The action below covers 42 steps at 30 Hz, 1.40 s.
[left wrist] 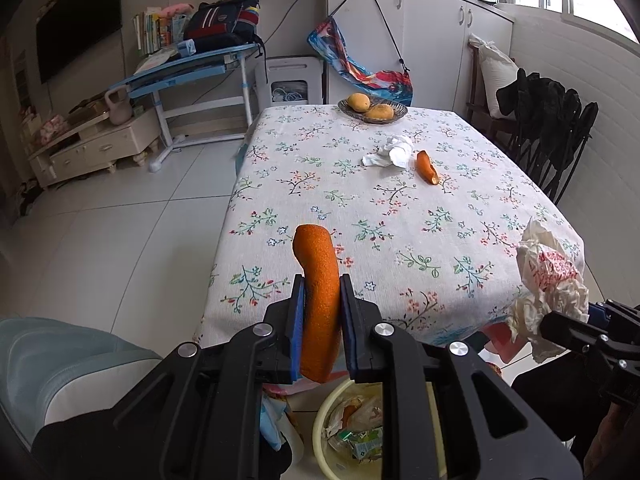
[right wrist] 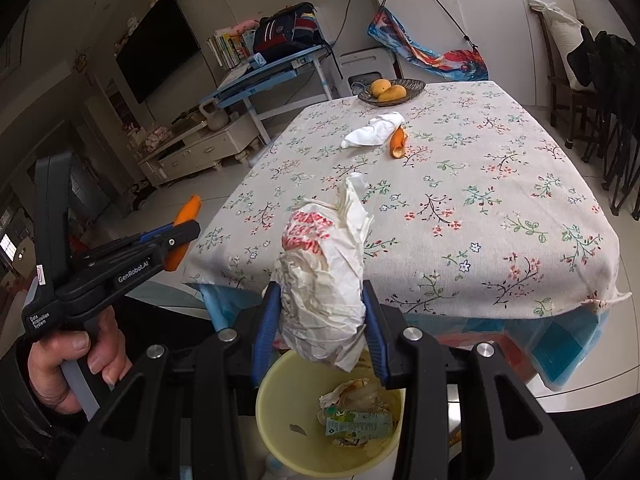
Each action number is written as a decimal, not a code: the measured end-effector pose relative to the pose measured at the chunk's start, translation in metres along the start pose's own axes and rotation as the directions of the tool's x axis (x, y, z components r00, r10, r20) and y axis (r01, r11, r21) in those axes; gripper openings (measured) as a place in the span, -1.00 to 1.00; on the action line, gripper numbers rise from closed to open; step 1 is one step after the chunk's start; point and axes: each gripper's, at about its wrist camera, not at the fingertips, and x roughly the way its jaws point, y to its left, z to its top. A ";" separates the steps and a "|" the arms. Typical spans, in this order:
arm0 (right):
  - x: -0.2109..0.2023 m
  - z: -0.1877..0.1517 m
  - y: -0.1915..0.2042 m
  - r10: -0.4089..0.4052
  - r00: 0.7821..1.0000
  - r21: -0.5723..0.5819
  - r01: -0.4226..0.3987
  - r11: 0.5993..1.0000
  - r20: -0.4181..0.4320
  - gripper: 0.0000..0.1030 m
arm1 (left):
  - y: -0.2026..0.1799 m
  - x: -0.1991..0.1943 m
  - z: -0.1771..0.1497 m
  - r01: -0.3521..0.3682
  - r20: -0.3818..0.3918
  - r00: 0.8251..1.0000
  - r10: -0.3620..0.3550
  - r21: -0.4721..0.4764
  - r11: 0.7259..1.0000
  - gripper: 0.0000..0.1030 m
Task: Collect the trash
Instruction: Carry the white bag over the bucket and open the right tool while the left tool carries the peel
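Observation:
My left gripper (left wrist: 322, 292) is shut on a long strip of orange peel (left wrist: 318, 300), held just off the near edge of the table. My right gripper (right wrist: 322, 300) is shut on a crumpled white bag with red print (right wrist: 324, 280), which hangs over a pale yellow bin (right wrist: 280, 440) on the floor. The bin (left wrist: 320, 436) holds wrappers and peel. On the floral tablecloth (left wrist: 360, 208) lie a white tissue (left wrist: 390, 152) and a second orange peel (left wrist: 426, 167) beside it. The right wrist view also shows that tissue (right wrist: 374, 130), that peel (right wrist: 398, 144) and the left gripper (right wrist: 180, 236).
A dark bowl with mangoes (left wrist: 372, 109) stands at the table's far end. Chairs draped in dark clothes (left wrist: 552, 128) line the right side. A pale blue seat (left wrist: 48, 356) sits at the near left. Tiled floor (left wrist: 120, 232) stretches left toward a blue desk (left wrist: 192, 72).

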 end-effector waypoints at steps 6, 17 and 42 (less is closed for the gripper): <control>-0.003 -0.005 0.002 -0.005 1.000 0.000 0.005 1.000 -0.002 -0.22 | -0.001 -0.004 -0.006 0.000 0.002 1.000 0.000 -0.001 1.000 -0.68; 0.003 -0.017 0.007 -0.006 0.999 -0.020 0.006 1.000 -0.049 -0.21 | -0.003 -0.016 -0.023 0.006 0.008 1.000 -0.006 0.002 1.000 -0.68; 0.049 -0.048 0.020 -0.052 0.958 -0.105 0.023 0.994 -0.283 -0.09 | -0.009 -0.021 -0.022 0.018 0.015 1.000 -0.018 0.011 1.000 -0.68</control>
